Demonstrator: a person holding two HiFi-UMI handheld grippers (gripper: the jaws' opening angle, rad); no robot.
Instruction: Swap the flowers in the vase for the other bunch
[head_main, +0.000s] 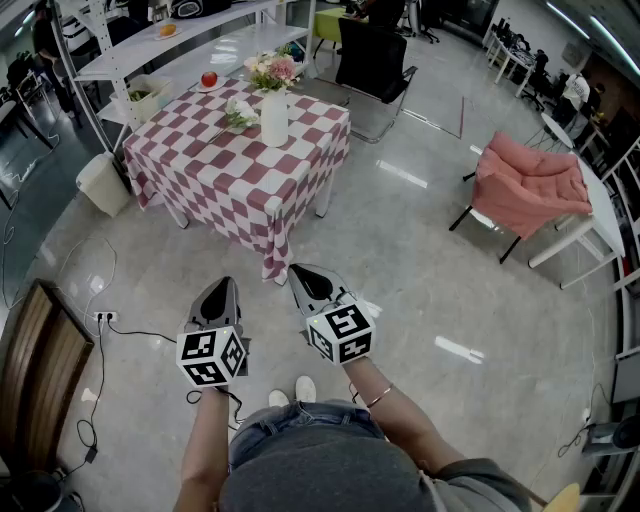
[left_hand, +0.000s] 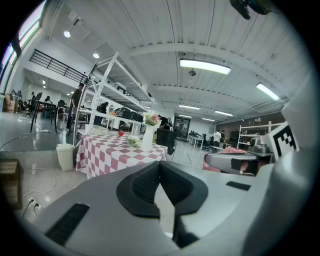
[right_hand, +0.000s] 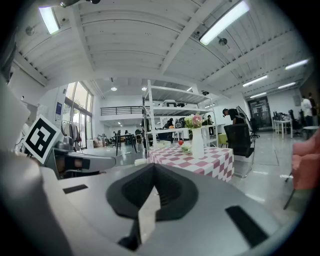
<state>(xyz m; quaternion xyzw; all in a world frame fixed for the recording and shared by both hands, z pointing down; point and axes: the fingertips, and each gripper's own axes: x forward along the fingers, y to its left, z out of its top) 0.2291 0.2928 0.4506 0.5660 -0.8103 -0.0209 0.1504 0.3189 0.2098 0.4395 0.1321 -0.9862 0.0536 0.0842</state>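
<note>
Well, the white vase (head_main: 274, 120) with its flowers (head_main: 276, 70) stands on the checked table (head_main: 200, 165), and the other bunch (head_main: 238, 113) lies on the table just beside it. Your left gripper (head_main: 222, 287) and right gripper (head_main: 302, 274) are well apart from the table, jaws together and empty. I judge the swap is not begun: approach the table first, then open for the stems.

One table (head_main: 190, 140), one vase (head_main: 273, 120), two flower bunches (head_main: 275, 68) (head_main: 238, 113), one apple (head_main: 209, 79), two tools (head_main: 222, 288) (head_main: 301, 273).

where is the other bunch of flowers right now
In the head view, the other bunch lies on the checked table at upper left, close beside the white vase, on the vase's left.
</note>
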